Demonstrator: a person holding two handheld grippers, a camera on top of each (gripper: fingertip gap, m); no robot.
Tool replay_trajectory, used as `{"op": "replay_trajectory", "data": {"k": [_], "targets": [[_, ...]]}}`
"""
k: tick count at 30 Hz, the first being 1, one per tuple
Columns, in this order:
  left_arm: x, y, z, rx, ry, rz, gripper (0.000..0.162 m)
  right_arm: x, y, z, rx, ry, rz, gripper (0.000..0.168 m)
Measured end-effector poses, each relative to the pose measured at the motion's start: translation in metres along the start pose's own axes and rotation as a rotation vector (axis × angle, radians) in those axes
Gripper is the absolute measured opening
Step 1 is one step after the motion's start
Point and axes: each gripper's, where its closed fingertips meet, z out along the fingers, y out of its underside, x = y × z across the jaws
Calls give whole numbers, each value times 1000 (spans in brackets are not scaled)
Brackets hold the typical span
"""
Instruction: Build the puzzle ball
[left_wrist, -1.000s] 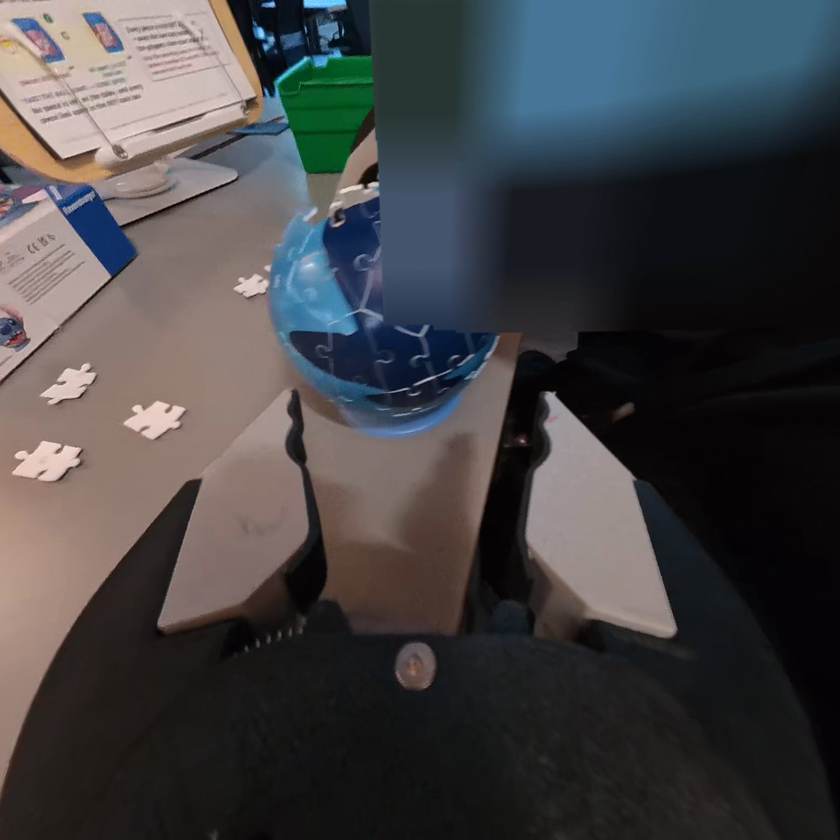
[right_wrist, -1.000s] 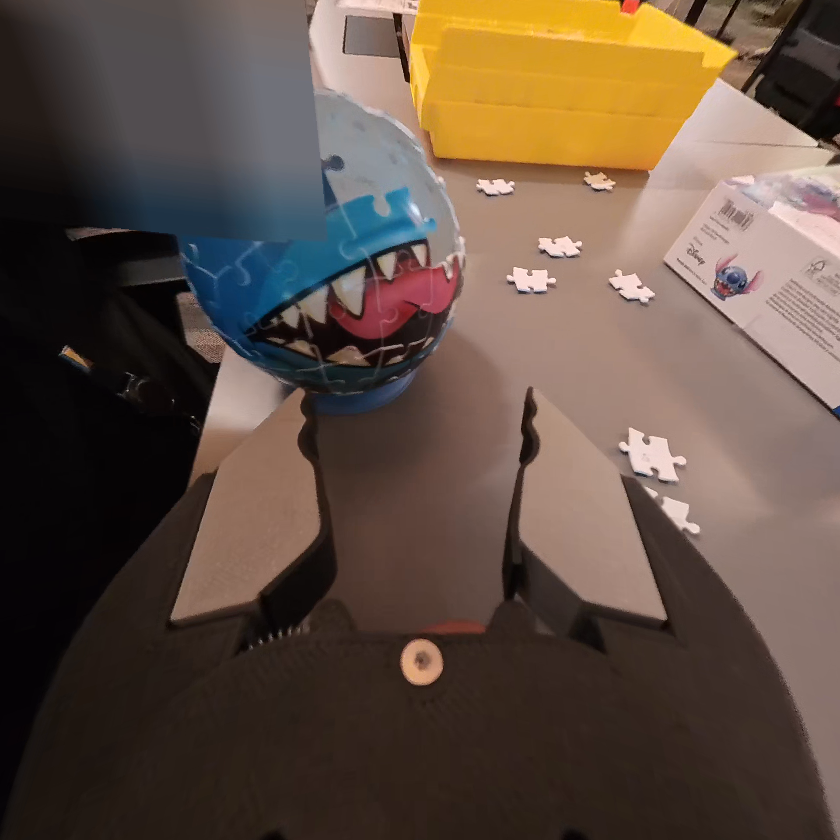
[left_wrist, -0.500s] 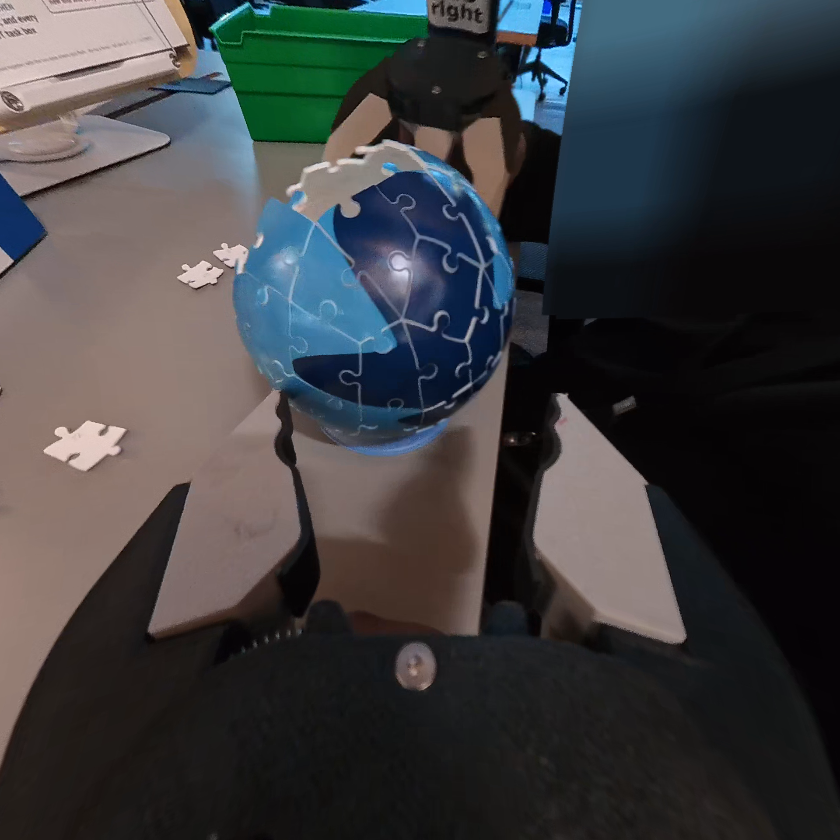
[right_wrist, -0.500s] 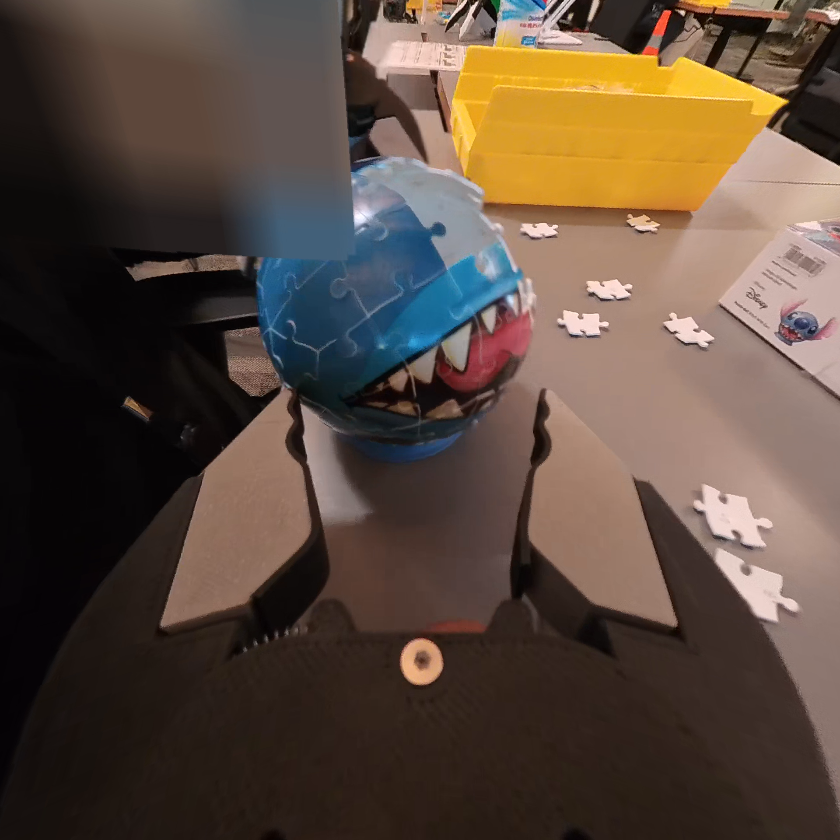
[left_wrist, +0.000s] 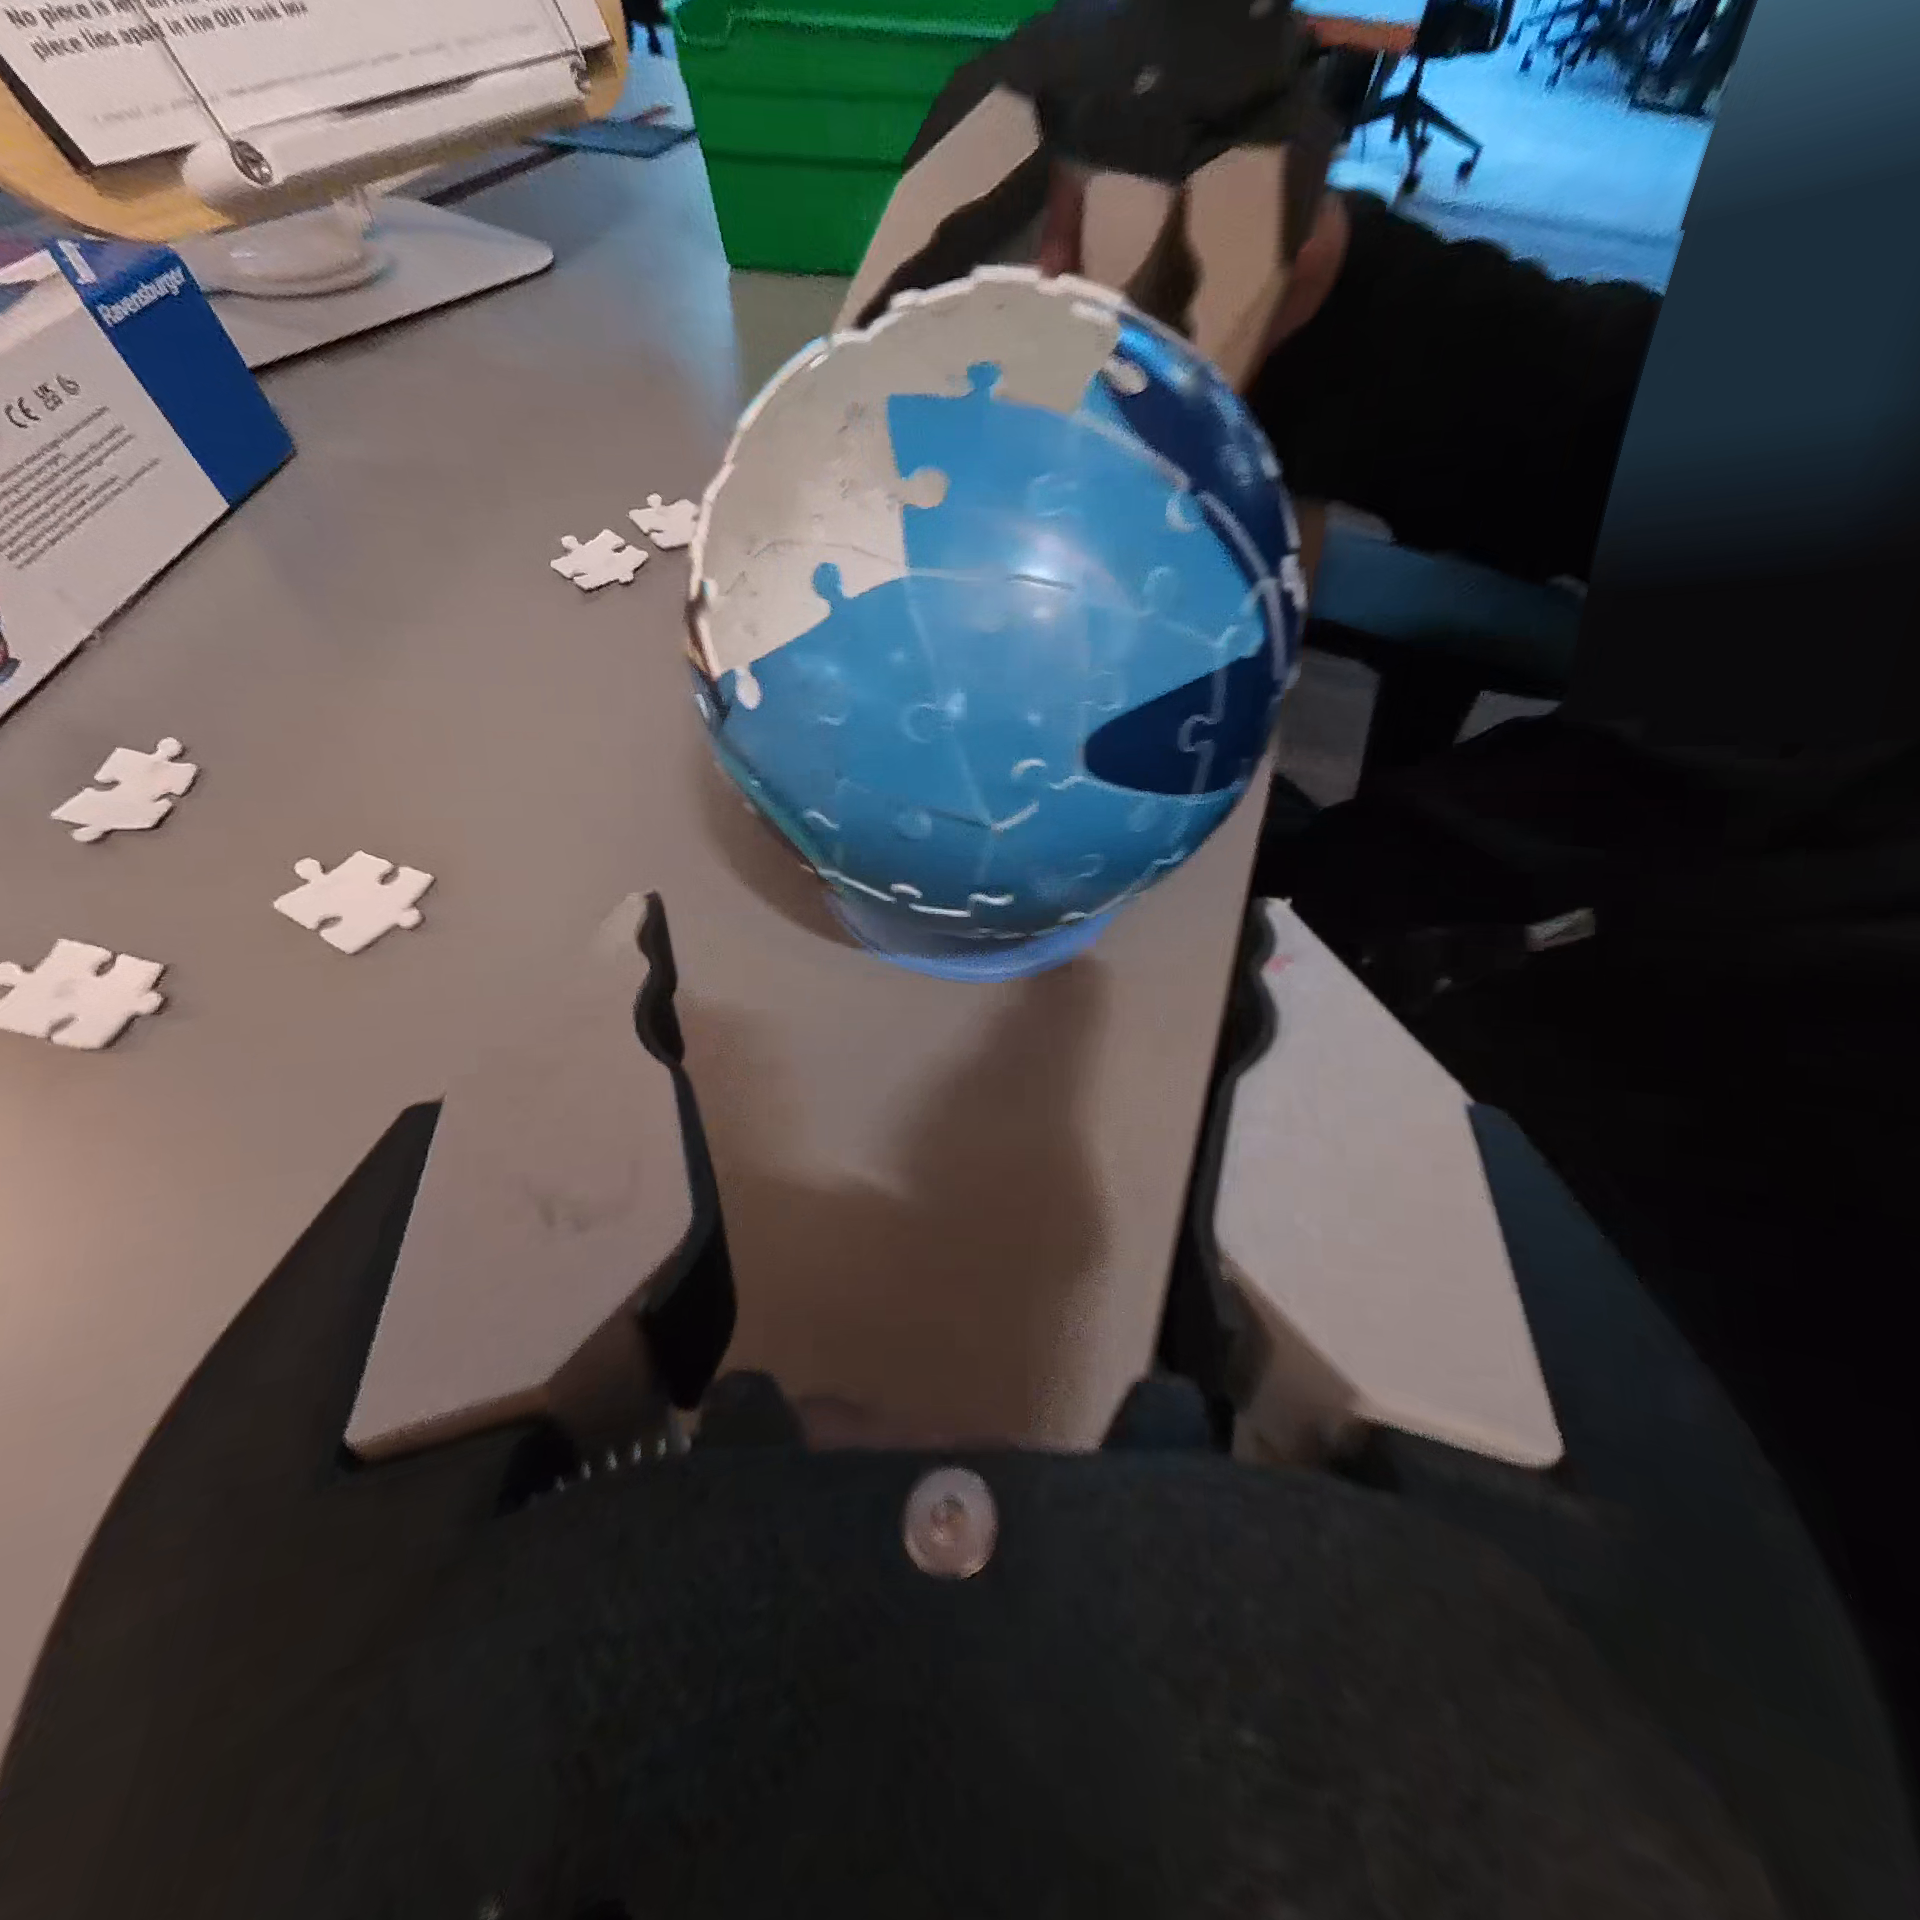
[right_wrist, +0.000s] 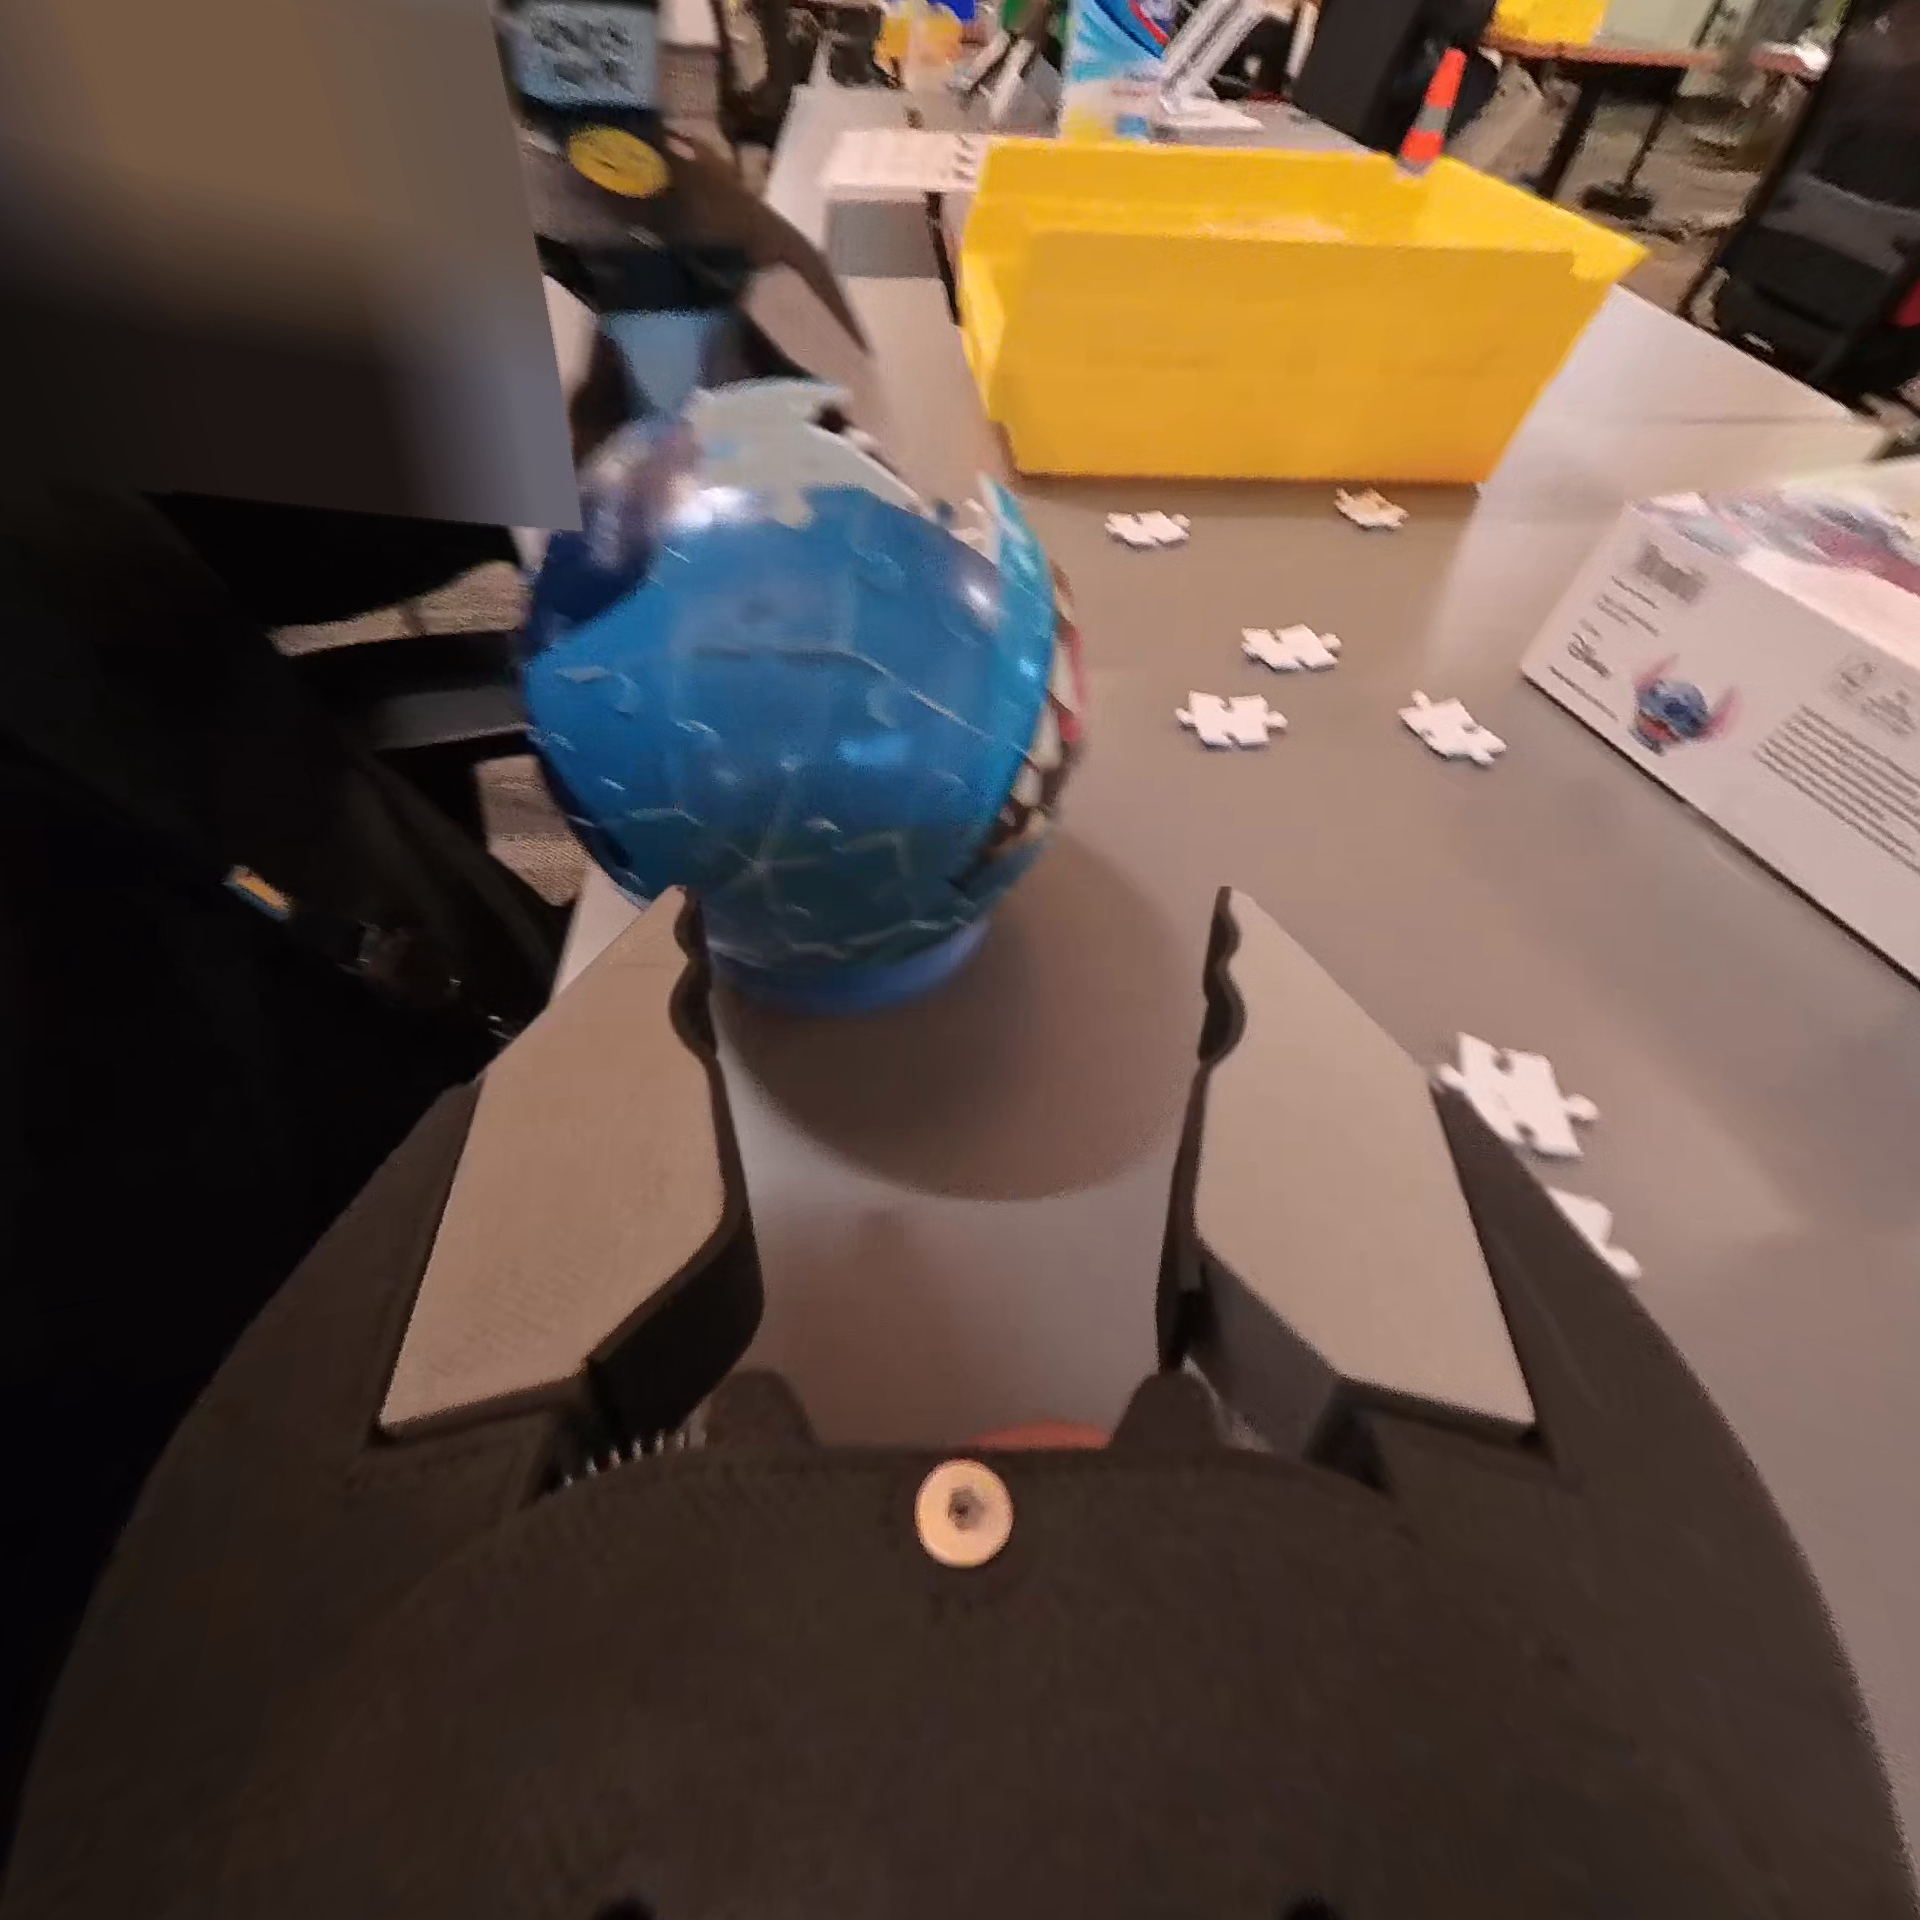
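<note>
A blue puzzle ball (left_wrist: 997, 665) stands on a blue ring base at the table's near edge, with an open gap at its top showing white piece backs. It also shows in the right wrist view (right_wrist: 800, 727), teeth and red mouth on its right side. My left gripper (left_wrist: 951, 925) is open and empty, just short of the ball. My right gripper (right_wrist: 951, 914) is open and empty on the ball's other side, and shows beyond the ball in the left wrist view (left_wrist: 1101, 208). Loose white pieces (left_wrist: 353, 899) (right_wrist: 1231, 719) lie face down on the table.
A green bin (left_wrist: 800, 135) and a document stand (left_wrist: 312, 125) are at the back, a puzzle box (left_wrist: 114, 416) (right_wrist: 1745, 707) at the side, a yellow bin (right_wrist: 1247, 312) behind. The table edge (left_wrist: 1247, 935) runs beside the ball, with a person's dark clothing past it. There is about 15 centimetres between the tips of the two grippers.
The ball has turned on its base: the mouth has swung to the side in the right wrist view. Both grippers stayed open and shifted around it.
</note>
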Motion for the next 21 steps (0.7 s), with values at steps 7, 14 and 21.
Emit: {"op": "replay_trajectory", "data": {"k": [7,14,21], "targets": [[1,6,31,-78,87,26,101,-31,-21,24,-15,12,-120,95],[3,-4,30,-39,45,-43,100,-22,-18,25,2,-24,-40,98],[0,-12,17,26,22,-162,92,-14,-8,25,31,-86,104,93]]}}
